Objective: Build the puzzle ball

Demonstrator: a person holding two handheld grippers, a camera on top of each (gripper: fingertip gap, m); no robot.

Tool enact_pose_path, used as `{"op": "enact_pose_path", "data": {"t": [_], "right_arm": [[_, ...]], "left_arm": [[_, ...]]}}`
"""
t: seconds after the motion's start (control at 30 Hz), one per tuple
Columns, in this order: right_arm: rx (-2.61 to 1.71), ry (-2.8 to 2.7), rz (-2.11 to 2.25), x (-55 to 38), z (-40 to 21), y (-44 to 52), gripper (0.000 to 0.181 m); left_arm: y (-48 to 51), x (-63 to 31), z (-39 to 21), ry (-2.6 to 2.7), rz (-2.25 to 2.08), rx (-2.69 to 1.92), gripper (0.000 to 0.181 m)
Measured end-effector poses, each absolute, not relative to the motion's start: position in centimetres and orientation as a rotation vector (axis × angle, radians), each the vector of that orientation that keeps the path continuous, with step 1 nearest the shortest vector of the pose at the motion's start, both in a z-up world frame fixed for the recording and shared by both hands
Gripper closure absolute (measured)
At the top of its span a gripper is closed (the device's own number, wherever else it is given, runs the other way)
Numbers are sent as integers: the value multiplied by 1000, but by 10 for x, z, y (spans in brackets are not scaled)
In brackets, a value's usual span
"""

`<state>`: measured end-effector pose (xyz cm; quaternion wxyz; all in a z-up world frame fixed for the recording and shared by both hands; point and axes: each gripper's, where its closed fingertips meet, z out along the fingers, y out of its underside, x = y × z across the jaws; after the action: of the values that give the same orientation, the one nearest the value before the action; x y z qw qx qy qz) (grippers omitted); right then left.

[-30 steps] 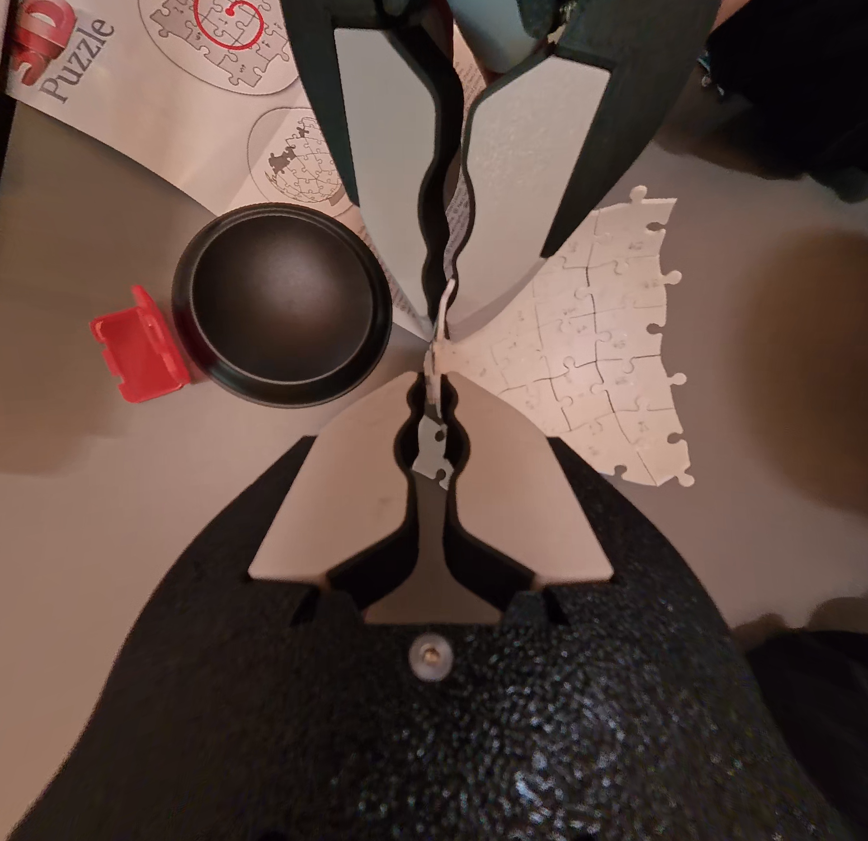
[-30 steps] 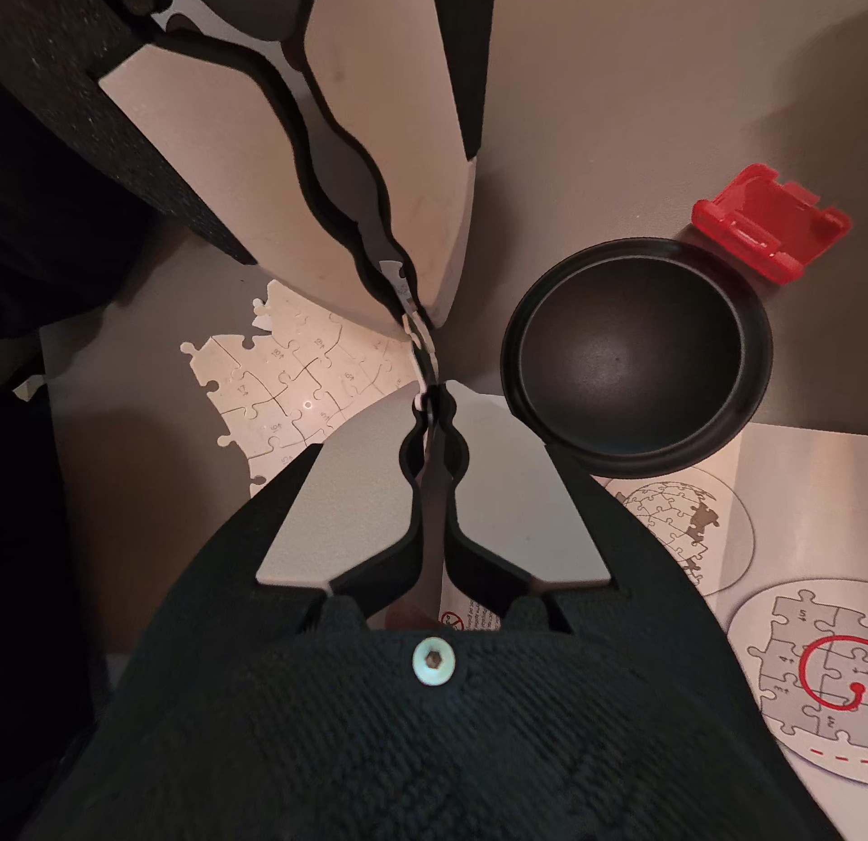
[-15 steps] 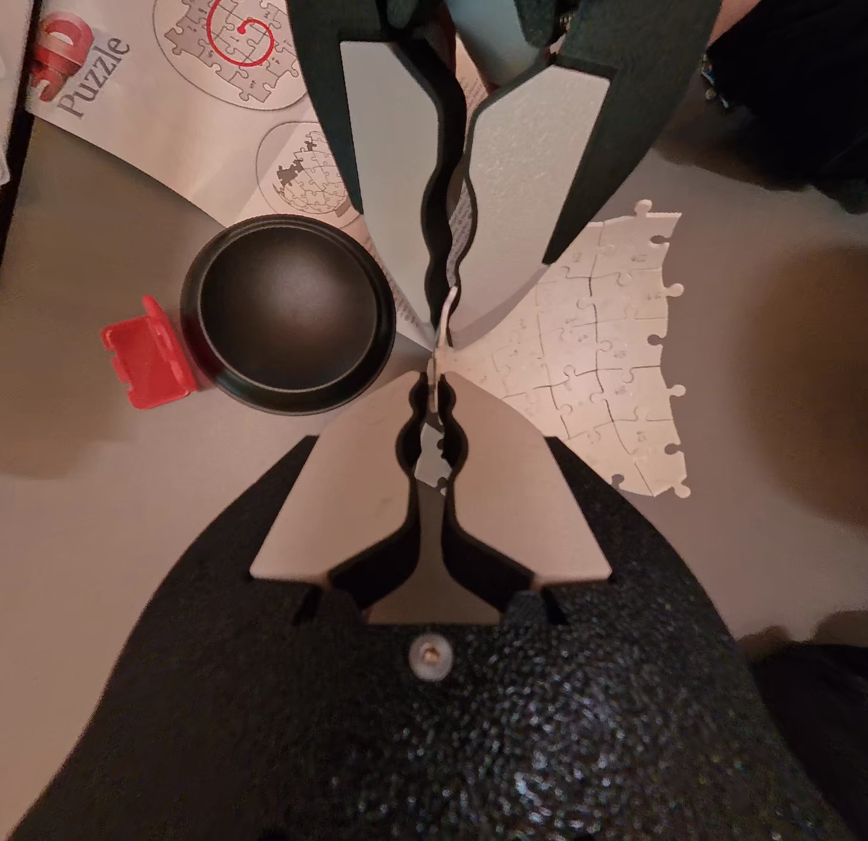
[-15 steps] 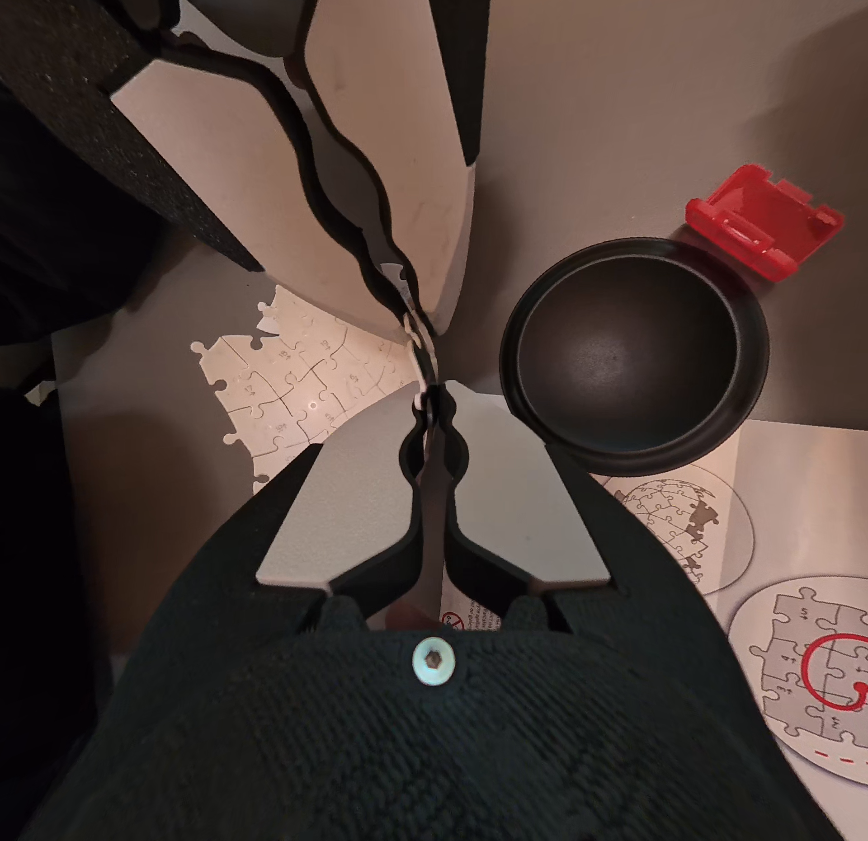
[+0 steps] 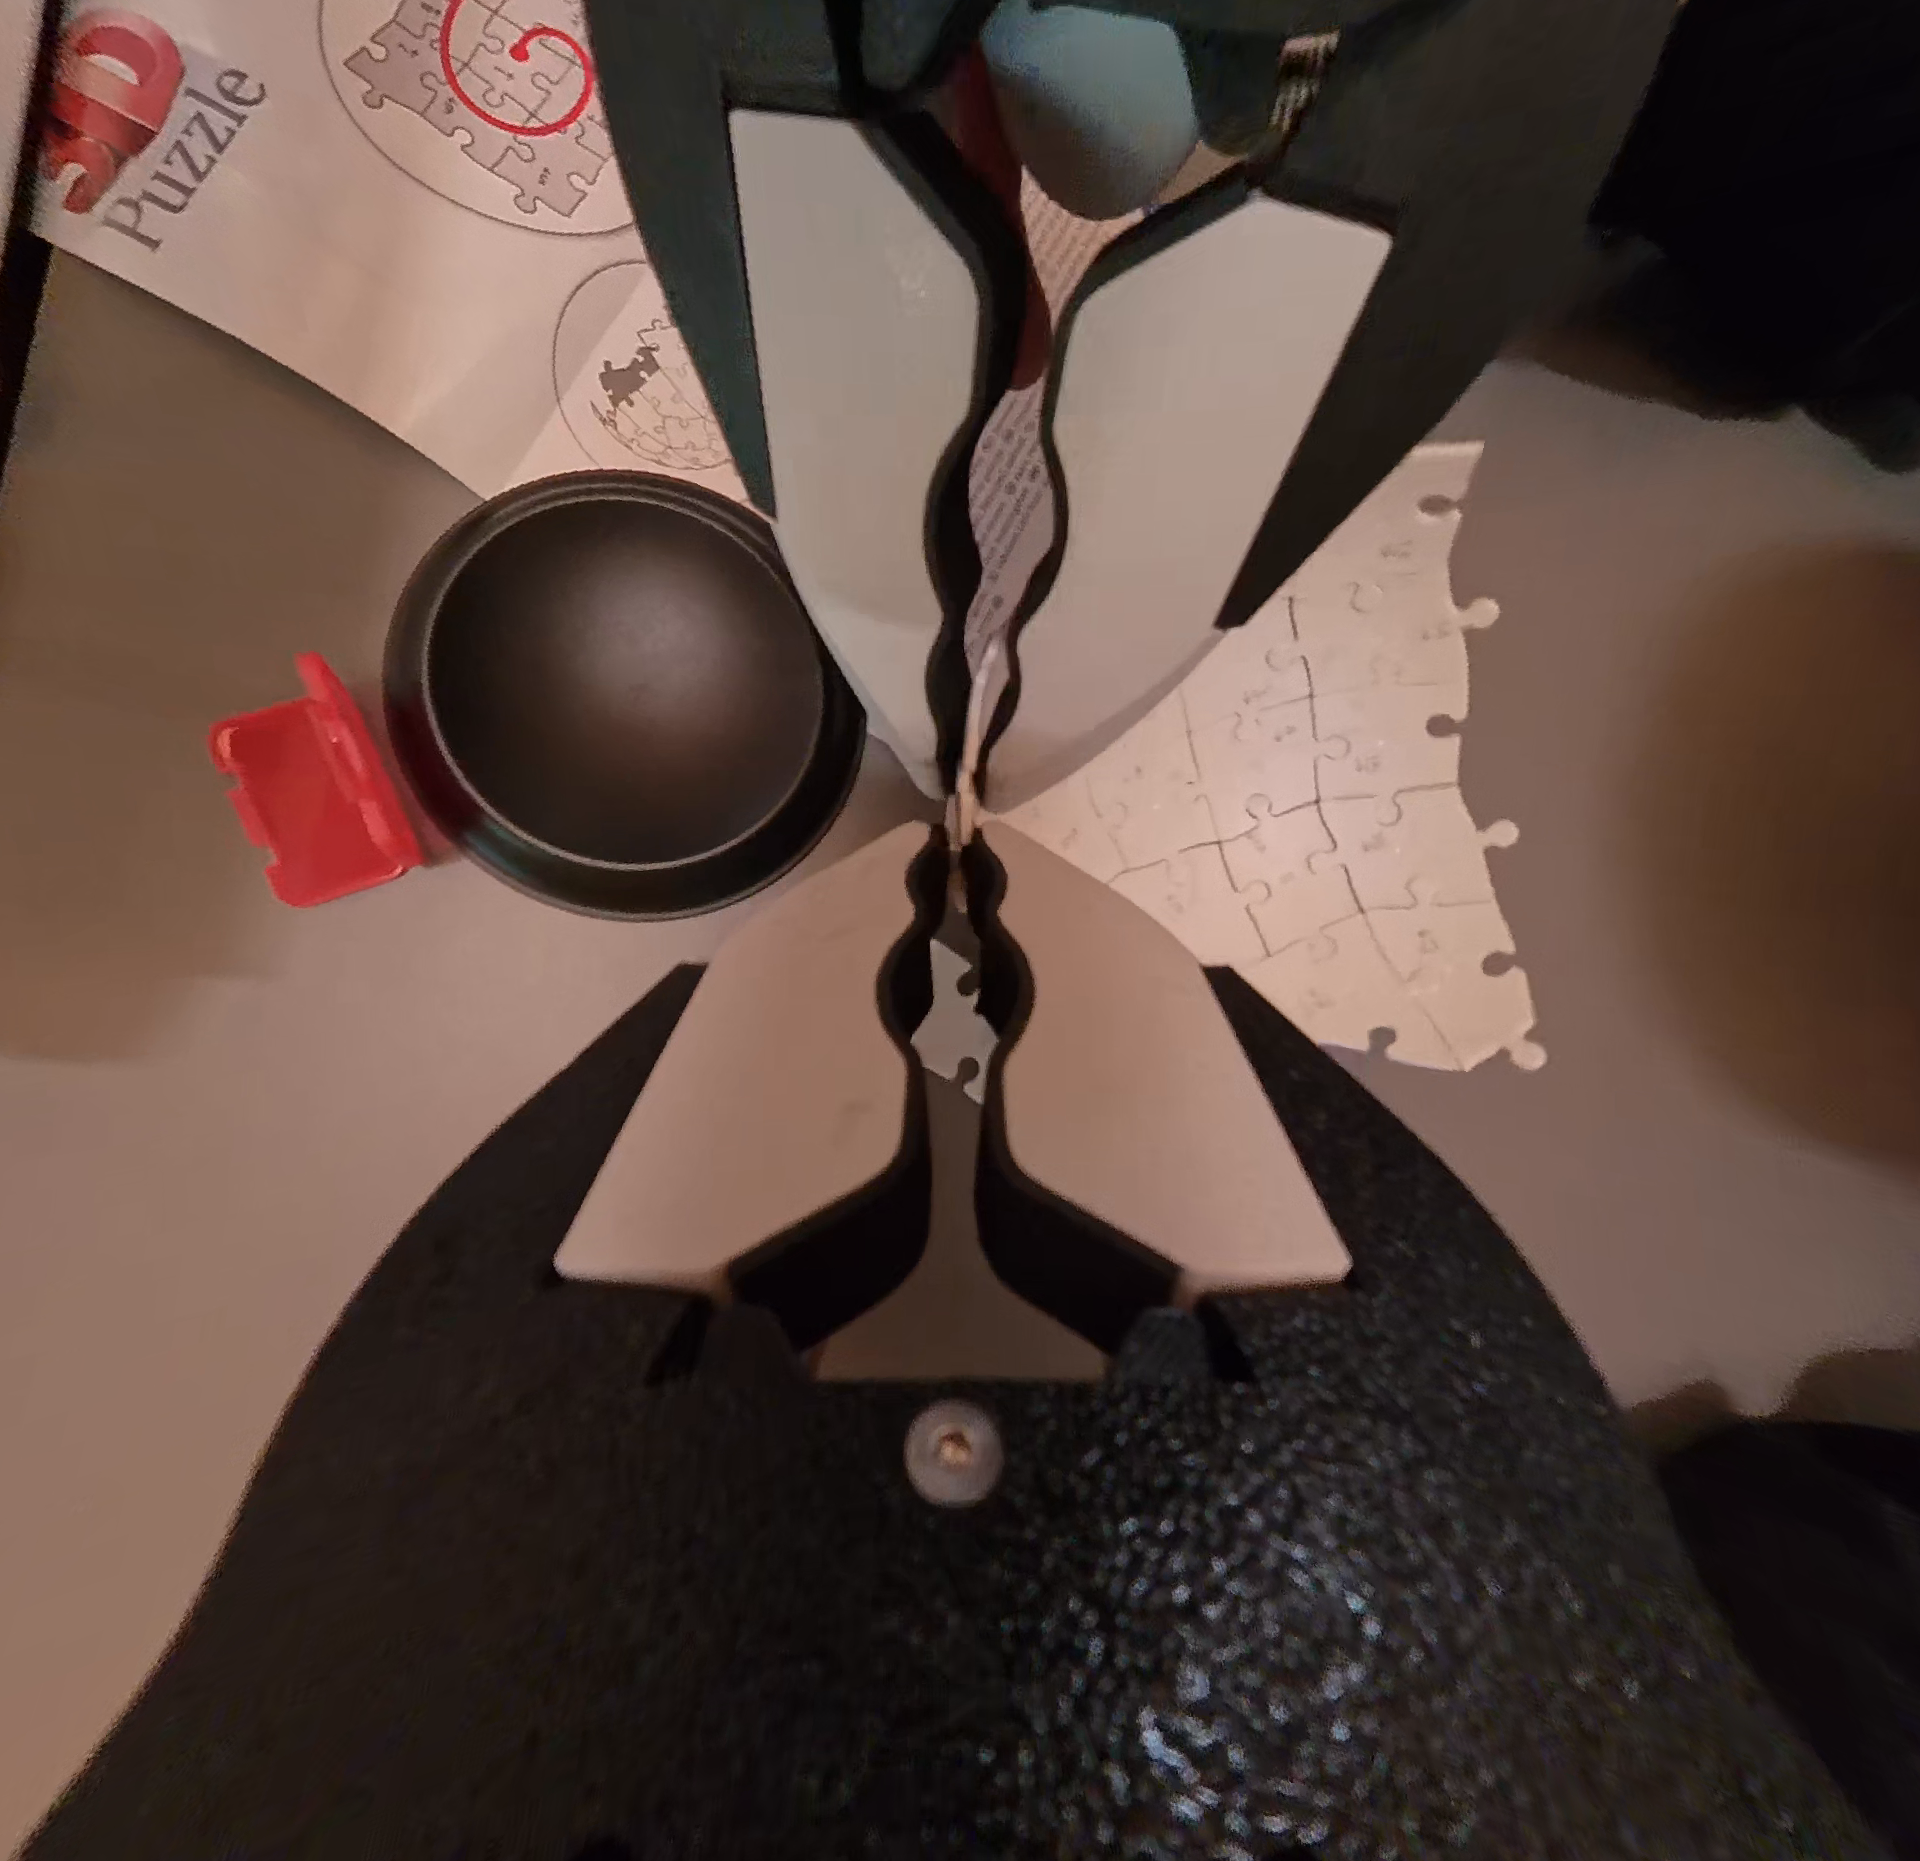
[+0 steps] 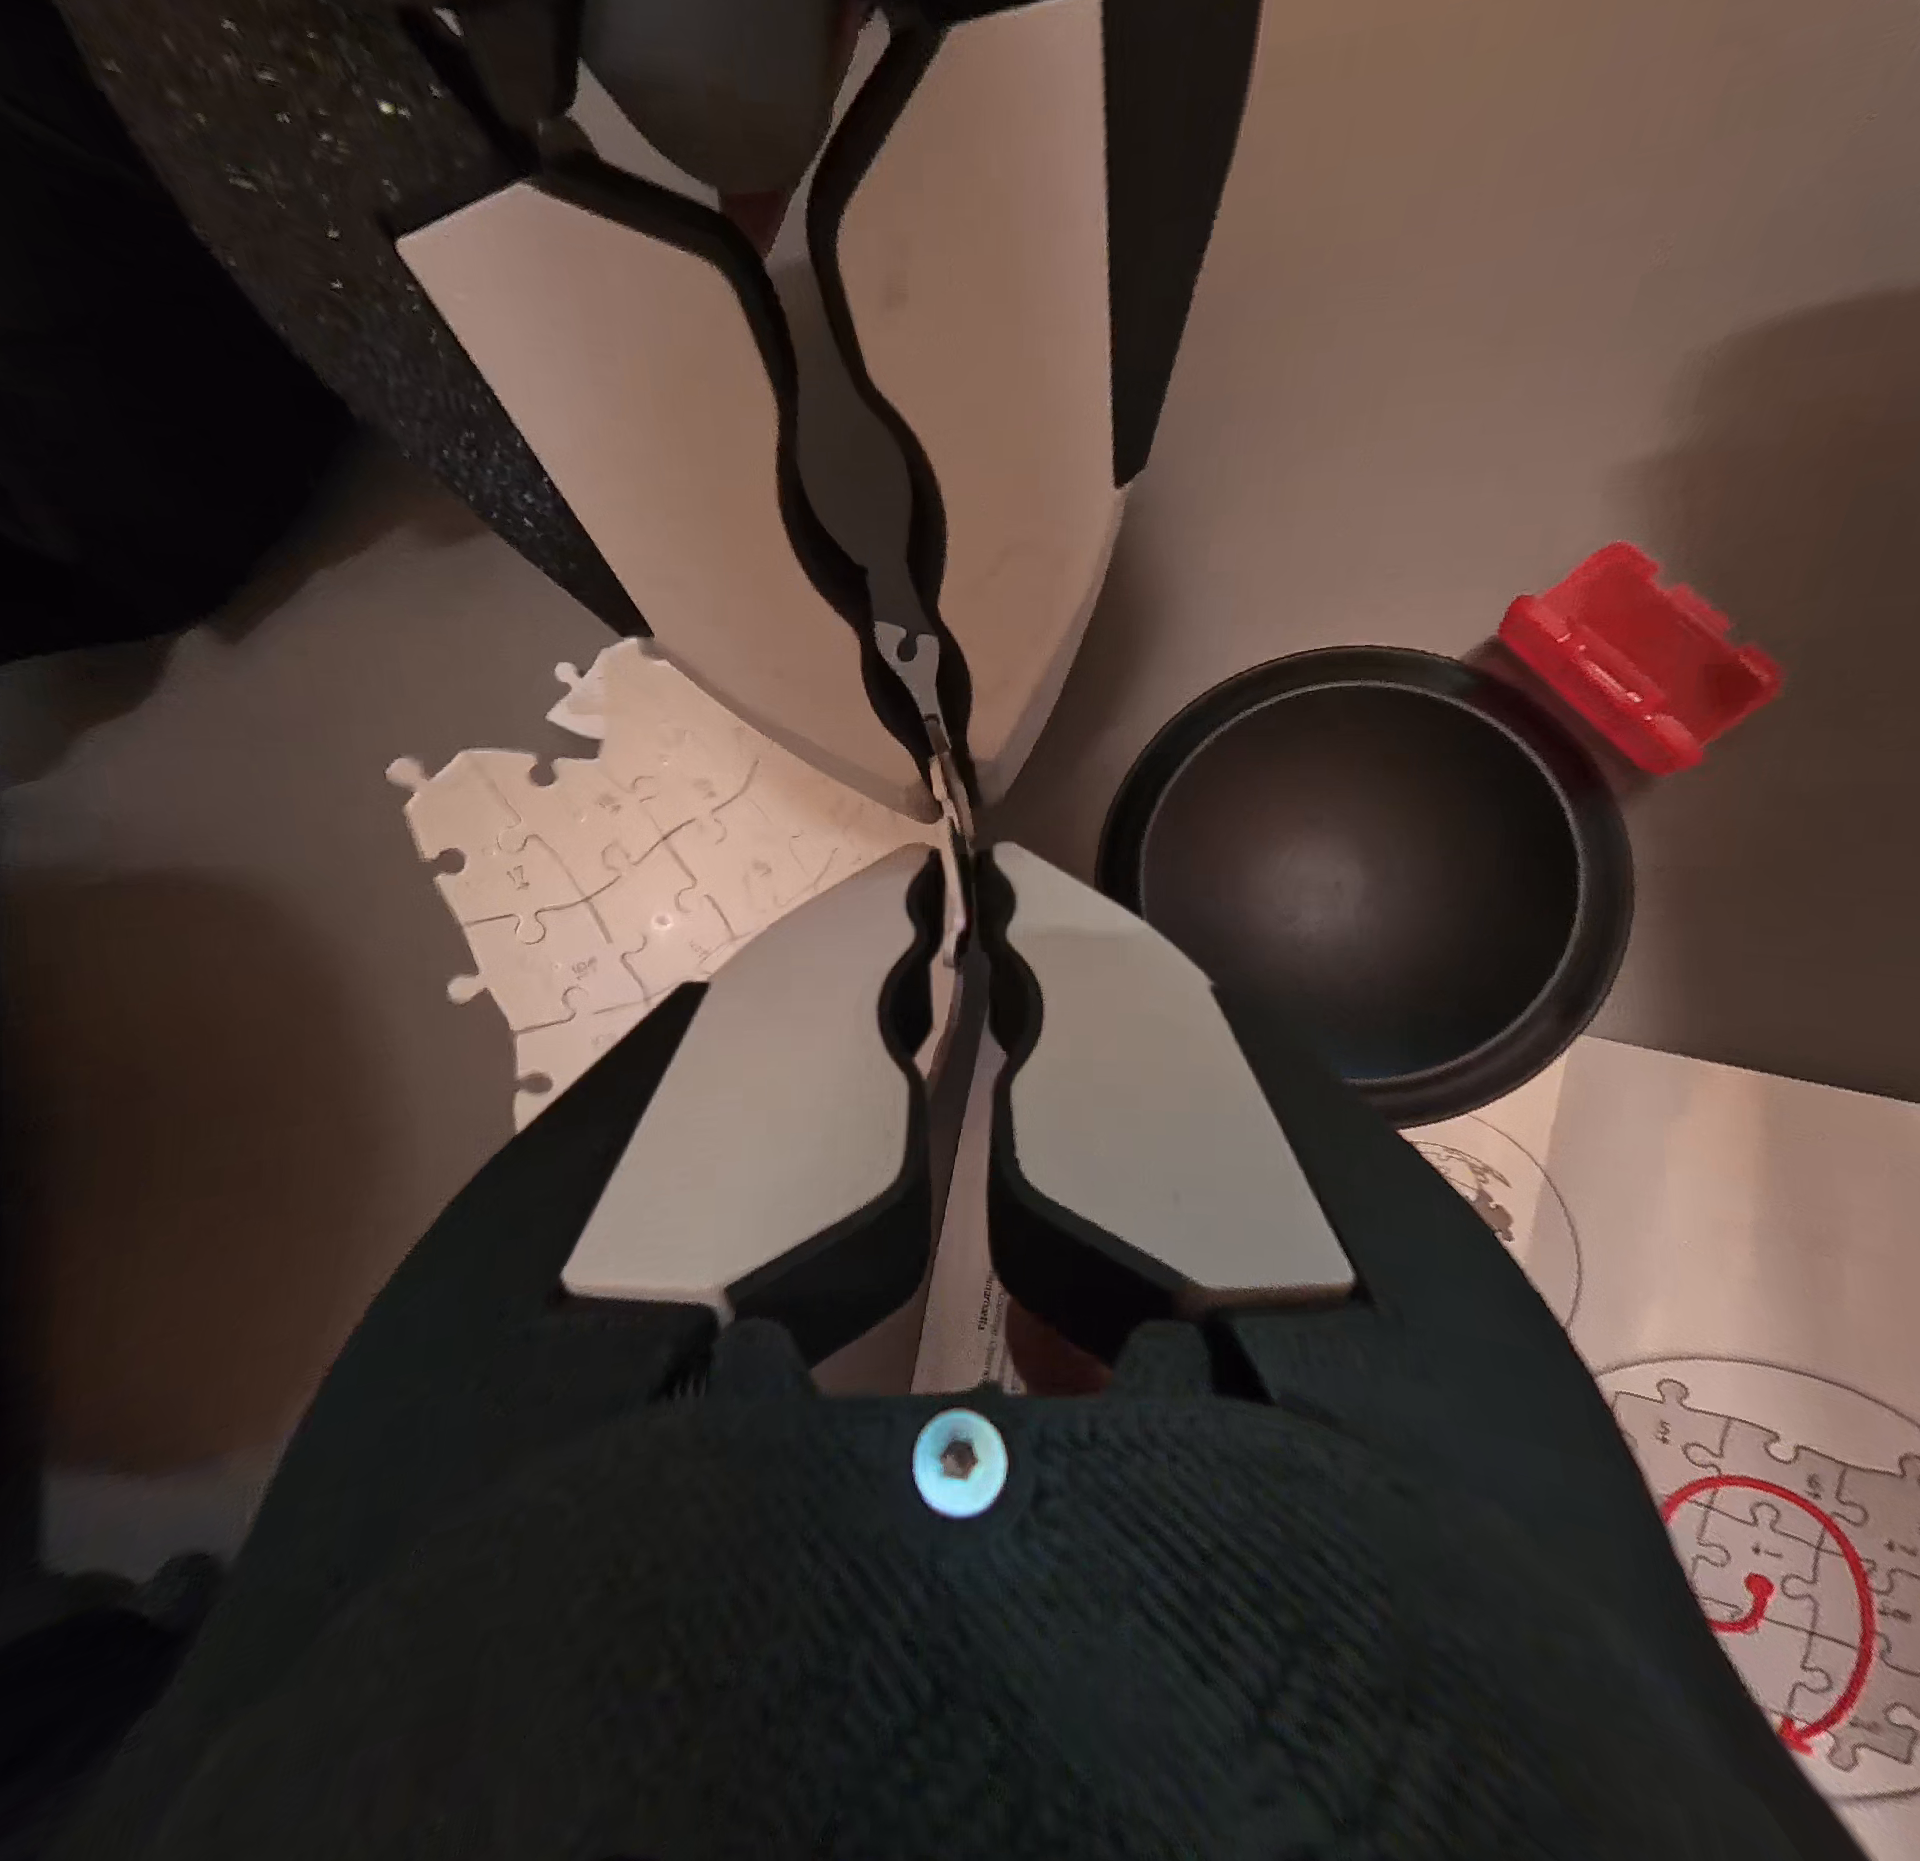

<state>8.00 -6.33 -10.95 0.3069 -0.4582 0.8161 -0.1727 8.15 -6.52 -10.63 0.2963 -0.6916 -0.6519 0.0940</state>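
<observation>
Meeting tip to tip above the counter (image 5: 208, 1136), the two tongs each pinch a small white puzzle piece edge-on. The left tongs (image 5: 954, 855) are closed almost fully, their fingers clamped on a piece (image 5: 951, 1022) whose knobs show through the wavy gap behind the tips. The right tongs (image 6: 961, 876) are likewise nearly shut on a thin piece (image 6: 954, 912), seen only as a sliver between the tips. Holding both pieces on edge and nose to nose looks meant to line up a knob with its socket so the two can be pressed together in the air; whether they have locked yet cannot be told, as the joint is hidden between the tips.

Taking the black bowl-shaped stand (image 5: 623, 710) as landmark: the tongs meet just beside its rim. On the far side of that meeting point from the stand lies the assembled puzzle section (image 5: 1340, 855), a pale, gently curved fan of joined pieces with knobs along its outer edge and faint numbers on the upturned backs. It rests flat on the counter, apart from the stand. A red plastic clip (image 5: 312, 783) sits touching or just beside the stand on its opposite side, and a printed instruction sheet (image 5: 312, 201) with puzzle diagrams lies near it.
</observation>
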Motion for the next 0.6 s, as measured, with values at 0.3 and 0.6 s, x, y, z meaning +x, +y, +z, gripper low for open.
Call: {"op": "enact_pose_path", "data": {"t": [0.3,0.6], "right_arm": [[-1200,2146,-438,78,-107,-60,177],[-1181,2188,-440,73,-108,-64,178]], "left_arm": [[-62,80,-104,-1698,253,-1849,178],[-63,85,-107,-1737,223,-1813,173]]}}
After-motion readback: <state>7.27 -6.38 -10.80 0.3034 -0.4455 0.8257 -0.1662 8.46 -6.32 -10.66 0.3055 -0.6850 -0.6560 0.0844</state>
